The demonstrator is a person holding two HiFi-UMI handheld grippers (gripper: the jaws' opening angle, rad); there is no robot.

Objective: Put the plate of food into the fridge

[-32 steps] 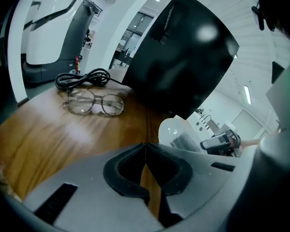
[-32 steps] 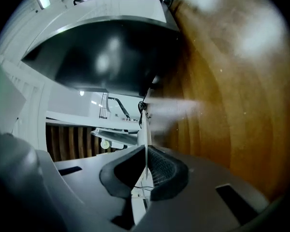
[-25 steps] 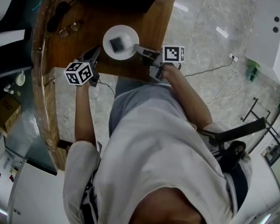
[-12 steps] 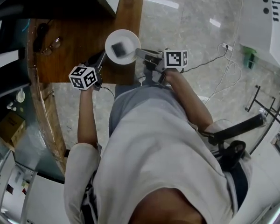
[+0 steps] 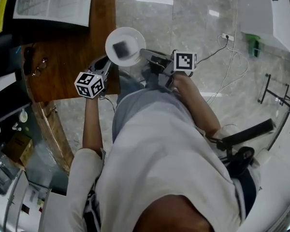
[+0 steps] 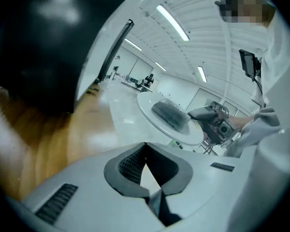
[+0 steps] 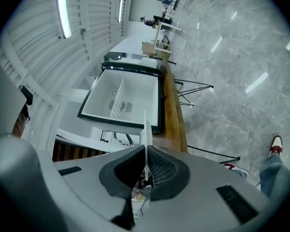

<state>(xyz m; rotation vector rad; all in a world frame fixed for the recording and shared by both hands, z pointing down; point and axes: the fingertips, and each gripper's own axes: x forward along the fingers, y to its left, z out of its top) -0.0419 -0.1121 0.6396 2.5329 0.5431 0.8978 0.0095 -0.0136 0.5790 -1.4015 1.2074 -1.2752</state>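
A white plate (image 5: pixel 130 36) with a dark piece of food (image 5: pixel 121 48) hangs past the wooden table's (image 5: pixel 63 47) right edge, over the floor. My right gripper (image 5: pixel 142 52) is shut on the plate's right rim. In the right gripper view that rim (image 7: pixel 146 129) shows edge-on as a thin white line between the pads. My left gripper (image 5: pixel 106 62) is just left of the plate and below it, shut and holding nothing. Its own view shows the plate (image 6: pixel 157 122), the food (image 6: pixel 170 114) and the right gripper (image 6: pixel 210 120). An open white fridge compartment (image 7: pixel 123 100) lies ahead of the right gripper.
Glasses (image 5: pixel 36 66) lie on the table. A white gridded panel (image 5: pixel 53 4) sits at the top left. Cables (image 5: pixel 229 74) trail across the marble floor near a white appliance (image 5: pixel 266 13). Thin stand legs (image 7: pixel 193 88) and a shoe (image 7: pixel 275 144) show on the floor.
The plate, held by my right gripper, has moved from over the table out past its right edge. My left gripper has stayed beside it. The view has swung towards the white panel.
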